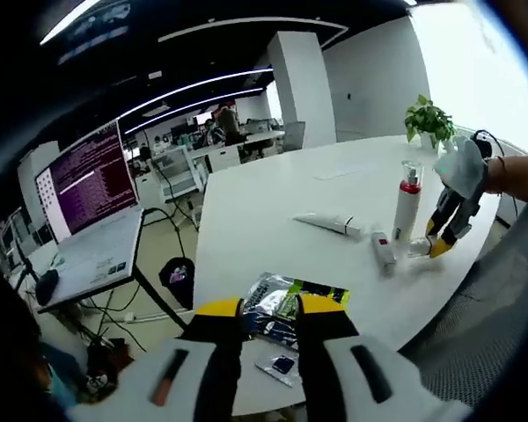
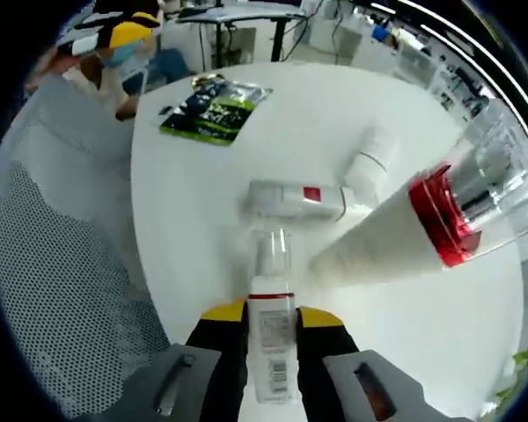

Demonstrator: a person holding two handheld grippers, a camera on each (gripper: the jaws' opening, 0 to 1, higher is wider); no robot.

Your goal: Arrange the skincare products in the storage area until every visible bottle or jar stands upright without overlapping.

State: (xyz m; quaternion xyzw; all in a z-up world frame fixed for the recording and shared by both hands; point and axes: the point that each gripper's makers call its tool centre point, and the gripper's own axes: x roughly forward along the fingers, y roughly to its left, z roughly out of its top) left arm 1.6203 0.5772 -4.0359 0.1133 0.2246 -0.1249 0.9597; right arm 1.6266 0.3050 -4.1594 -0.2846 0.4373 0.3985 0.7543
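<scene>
The right gripper [image 2: 271,327] is closed on a small bottle [image 2: 271,347] with a clear cap, lying low in the centre of the right gripper view. So the step in hand looks like lifting this fallen bottle to stand it up. In the left gripper view the same gripper [image 1: 440,239] sits at the right edge of the white table [image 1: 273,211], beside a tall bottle [image 1: 407,209] with a red band that already stands upright.

Two more pieces lie flat: a white tube [image 1: 331,224] left of the tall bottle, and a short red-marked bottle [image 1: 383,250] just in front of it.

The next move calls for tipping the held bottle onto its base on bare table, clear of the tall one close by.

The left gripper [image 1: 270,308] is open and holds nothing, hovering over a foil packet [image 1: 290,303] at the bottom centre.

The held bottle's base is hidden between the jaws, and its label is too blurred to read. The tall bottle's top is cut off at the right of the right gripper view.
</scene>
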